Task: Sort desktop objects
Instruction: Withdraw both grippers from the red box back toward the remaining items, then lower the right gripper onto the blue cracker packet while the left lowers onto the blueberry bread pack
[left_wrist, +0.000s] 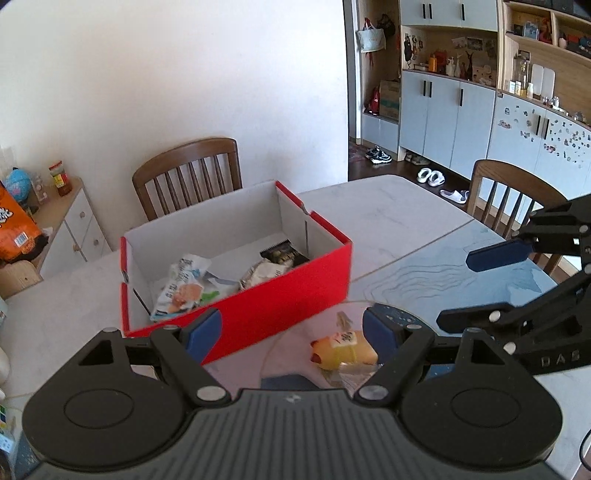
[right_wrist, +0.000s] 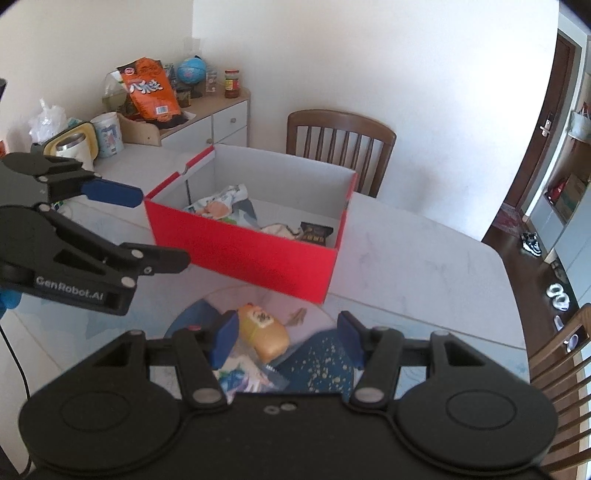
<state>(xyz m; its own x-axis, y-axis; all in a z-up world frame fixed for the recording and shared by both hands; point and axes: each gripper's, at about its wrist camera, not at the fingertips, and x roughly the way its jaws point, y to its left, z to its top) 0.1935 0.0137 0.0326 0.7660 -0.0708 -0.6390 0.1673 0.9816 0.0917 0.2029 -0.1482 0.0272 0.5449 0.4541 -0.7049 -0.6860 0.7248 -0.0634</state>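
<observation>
A red cardboard box (left_wrist: 288, 291) (right_wrist: 236, 251) with a white inside stands on the table and holds several snack packets (left_wrist: 184, 284) (right_wrist: 225, 206). A yellow wrapped bun (left_wrist: 343, 349) (right_wrist: 264, 332) lies on a clear round plate (left_wrist: 391, 314) (right_wrist: 321, 354) in front of the box. My left gripper (left_wrist: 291, 332) is open, above the plate, with the bun by its right finger. My right gripper (right_wrist: 286, 338) is open over the plate, with the bun next to its left finger. Each gripper shows in the other's view, open, the right one (left_wrist: 476, 288) and the left one (right_wrist: 155, 229).
Wooden chairs (left_wrist: 188, 173) (right_wrist: 340, 144) stand behind the table, another at the right (left_wrist: 513, 203). A side cabinet (right_wrist: 207, 118) holds an orange snack bag (right_wrist: 151, 90), a globe and jars. A cup and kettle (right_wrist: 77, 144) stand at the table's far left.
</observation>
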